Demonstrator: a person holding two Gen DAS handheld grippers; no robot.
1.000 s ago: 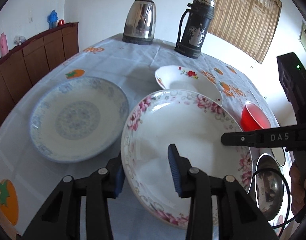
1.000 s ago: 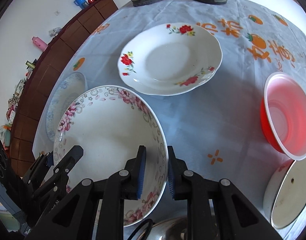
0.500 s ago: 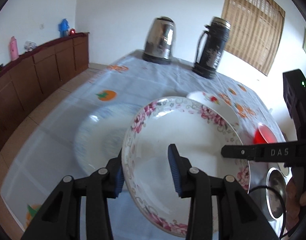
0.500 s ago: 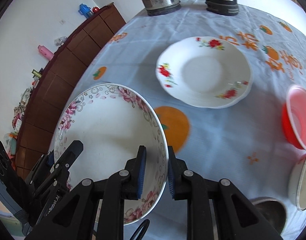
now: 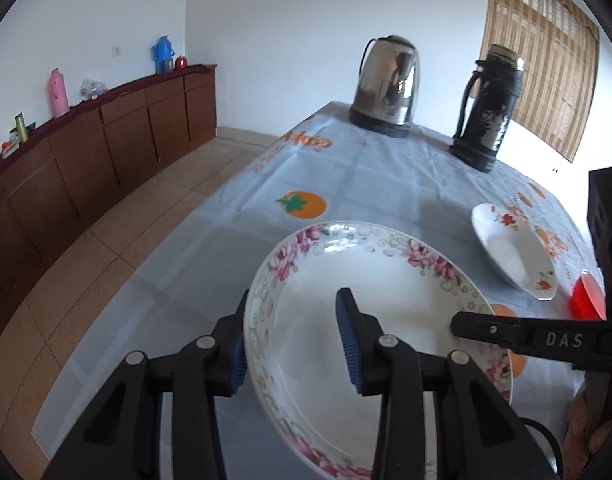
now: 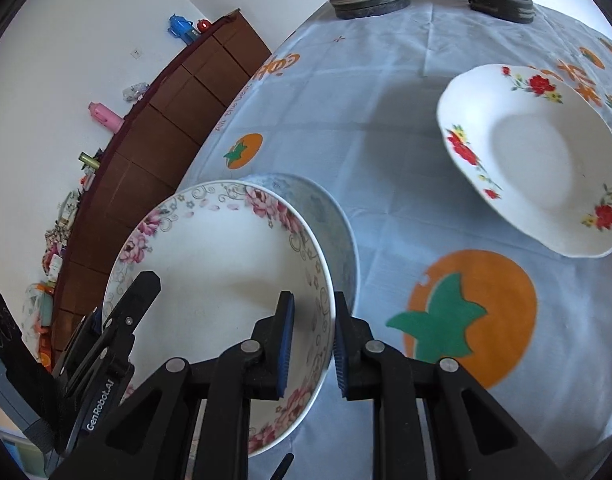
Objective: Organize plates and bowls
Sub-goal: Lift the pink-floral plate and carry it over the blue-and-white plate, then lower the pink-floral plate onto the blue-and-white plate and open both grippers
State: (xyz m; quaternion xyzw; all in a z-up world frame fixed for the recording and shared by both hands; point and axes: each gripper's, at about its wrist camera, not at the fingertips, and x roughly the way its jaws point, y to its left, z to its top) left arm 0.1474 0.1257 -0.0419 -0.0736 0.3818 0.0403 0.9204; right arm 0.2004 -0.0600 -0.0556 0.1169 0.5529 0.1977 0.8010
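Pink-flowered plate (image 6: pixel 209 272) — rim clamped in both hand-held grippers, above blue plate (image 6: pixel 326 216).

Both cameras ride the hand-held tools, close above the table (image 5: pixel 386 168). The left one looks along it toward the kettle (image 5: pixel 388 86); the right tips steeper down. Both catch the pink-flowered plate (image 5: pixel 370 320), red-flowered plate (image 6: pixel 546 160) and sideboard (image 5: pixel 85 152).

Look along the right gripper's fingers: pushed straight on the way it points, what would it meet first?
The right gripper already straddles the pink-flowered plate's rim. Beyond that, probably the blue-patterned plate showing beneath its far edge, though depth is hard to judge.
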